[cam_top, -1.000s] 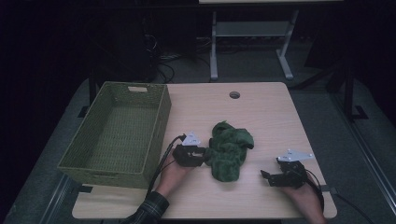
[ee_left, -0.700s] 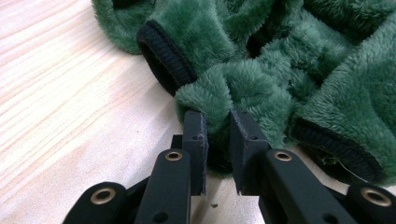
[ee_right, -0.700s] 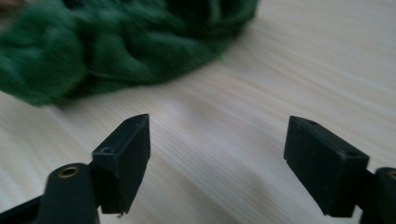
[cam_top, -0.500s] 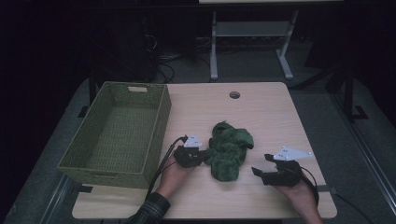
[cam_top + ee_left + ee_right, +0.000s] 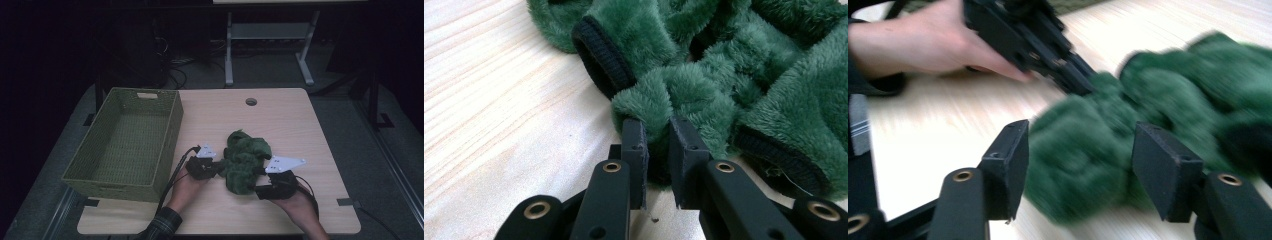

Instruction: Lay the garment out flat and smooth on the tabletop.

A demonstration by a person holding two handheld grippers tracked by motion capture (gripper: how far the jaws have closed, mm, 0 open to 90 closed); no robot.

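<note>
While both hands sit at the near edge of the table [image 5: 300, 115], the work gathers round a crumpled green fleece garment [image 5: 245, 160] lying a little right of the middle of the pale wood-grain top. The person's right hand [image 5: 300, 207], at about five o'clock from the fleece, carries the right gripper [image 5: 1080, 165]; its fingers [image 5: 1010, 165] are flat black blocks set fairly wide, they have just been closing, and the lower lobe of the fleece lies between them with the pads not yet pressing on it. That view is blurred. The left hand [image 5: 182, 187], at about eight o'clock from the fleece, holds the left gripper [image 5: 658, 150], whose fingers [image 5: 634, 150] stand narrow and pinch a plush fold at the garment's edge. Up close the cloth is deep-piled and fuzzy, with black ribbed cuffs [image 5: 601, 55] rolled into round openings. Each gripper wears a grey three-cornered plate [image 5: 285, 164] on top and trails a black cable [image 5: 175, 172]. Farther off, at about ten o'clock from the fleece, a rectangular basket [image 5: 172, 130] of olive woven fibre stands against the table's left edge, with a slot handle in its far wall. Beyond the fleece, near twelve o'clock, a small round grommet hole [image 5: 251, 102] sits in the tabletop. I can read no writing or labels anywhere.
</note>
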